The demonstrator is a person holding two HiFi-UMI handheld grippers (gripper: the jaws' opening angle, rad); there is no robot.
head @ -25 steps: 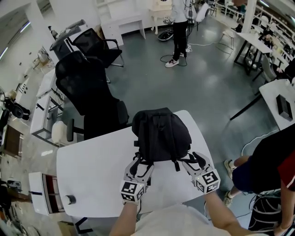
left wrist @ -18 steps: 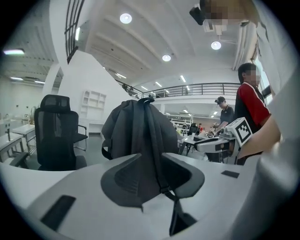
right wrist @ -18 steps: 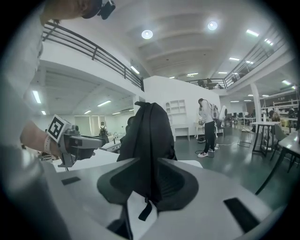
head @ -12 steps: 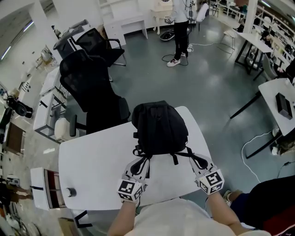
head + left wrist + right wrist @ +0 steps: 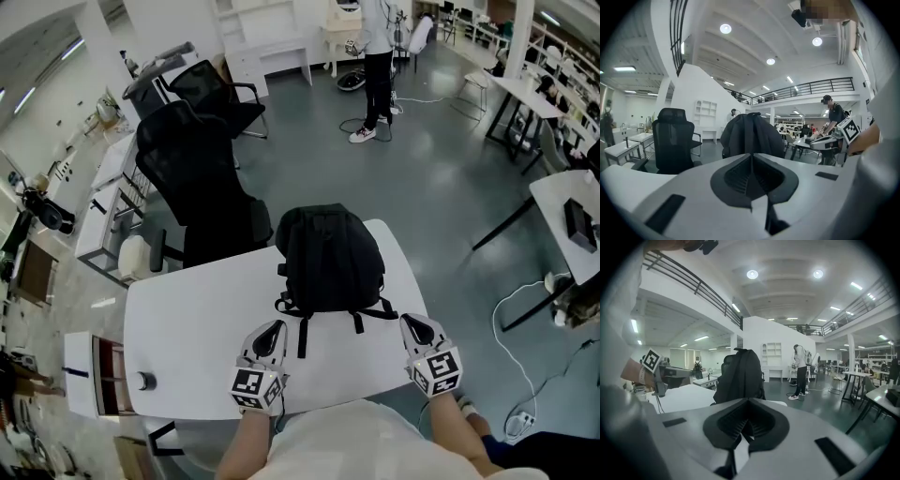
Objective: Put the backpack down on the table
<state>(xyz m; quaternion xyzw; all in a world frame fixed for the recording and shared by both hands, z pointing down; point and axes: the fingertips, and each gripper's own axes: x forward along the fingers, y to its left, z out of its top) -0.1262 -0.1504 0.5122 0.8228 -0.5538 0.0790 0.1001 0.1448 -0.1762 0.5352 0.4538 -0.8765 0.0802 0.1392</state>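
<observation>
The black backpack (image 5: pixel 330 258) stands upright on the far right part of the white table (image 5: pixel 187 319), its straps lying loose on the tabletop toward me. My left gripper (image 5: pixel 270 330) is near the table's front edge, just short of the left strap, shut with nothing between its jaws. My right gripper (image 5: pixel 412 323) hovers at the table's front right corner, apart from the right strap, also shut and empty. The left gripper view shows the backpack (image 5: pixel 751 136) beyond the closed left gripper (image 5: pixel 751 161). In the right gripper view, the backpack (image 5: pixel 740 376) stands past the closed right gripper (image 5: pixel 749 405).
A black office chair (image 5: pixel 192 178) stands right behind the table, a second one further back. A small dark cylinder (image 5: pixel 142 406) sits at the table's front left corner. A person (image 5: pixel 375 56) stands across the room. Another table (image 5: pixel 562 197) is at the right.
Both grippers let go of the backpack straps, closed their jaws and drew back toward me. The straps now lie on the table. The backpack stayed upright.
</observation>
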